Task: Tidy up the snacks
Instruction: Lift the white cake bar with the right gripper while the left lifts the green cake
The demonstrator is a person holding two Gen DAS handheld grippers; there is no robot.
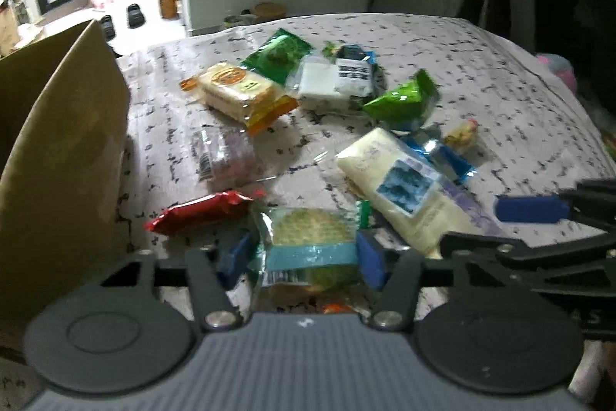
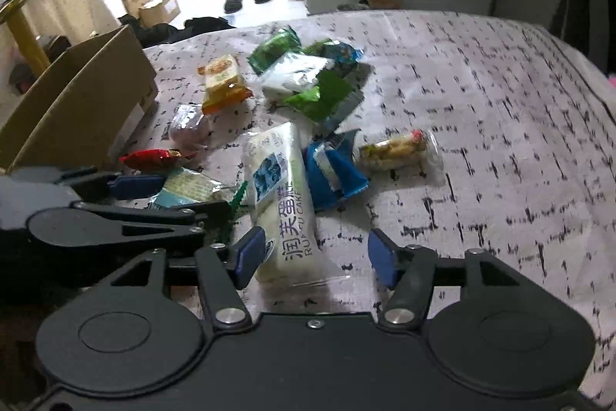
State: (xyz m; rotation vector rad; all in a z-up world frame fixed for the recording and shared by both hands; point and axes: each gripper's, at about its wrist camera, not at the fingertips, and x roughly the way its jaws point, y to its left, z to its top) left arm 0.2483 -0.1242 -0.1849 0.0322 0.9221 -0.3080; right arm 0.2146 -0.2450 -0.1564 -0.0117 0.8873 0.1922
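L tongs [image 1: 302,259] pinch round biscuit pack [image 1: 308,249] at frame bottom; R tongs [image 2: 315,257] half-open, white cake pack [image 2: 281,195] beside left pad, long axis running up-frame.

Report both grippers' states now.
Left gripper: shut on the round cake.
Right gripper: open, one pad beside the white cake.
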